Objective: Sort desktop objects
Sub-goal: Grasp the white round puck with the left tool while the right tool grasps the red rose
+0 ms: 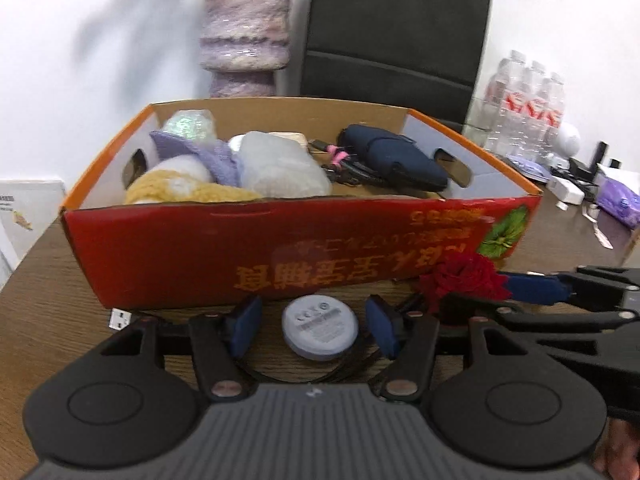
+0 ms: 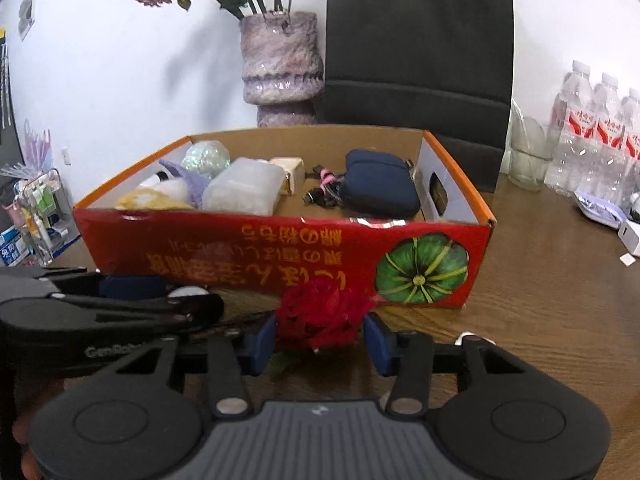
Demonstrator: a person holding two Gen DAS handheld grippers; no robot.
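Observation:
A red cardboard box [image 1: 280, 240] stands on the wooden desk and holds soft pouches, a navy case [image 1: 394, 156] and cables; it also shows in the right wrist view [image 2: 240, 248]. My left gripper [image 1: 316, 326] is open around a round pale-blue puck [image 1: 319, 328] with a black cable, lying in front of the box. My right gripper [image 2: 320, 338] is open around a red rose head [image 2: 324, 314] on the desk, jaws a little apart from it. The rose [image 1: 464, 280] and the right gripper's fingers [image 1: 536, 286] show at the right of the left wrist view.
A purple vase [image 2: 282, 68] with dried flowers and a black chair [image 2: 420, 52] stand behind the box. Water bottles [image 2: 596, 128] and small white items [image 1: 568, 192] lie to the right. A white USB plug [image 1: 120, 318] lies by the box's left corner.

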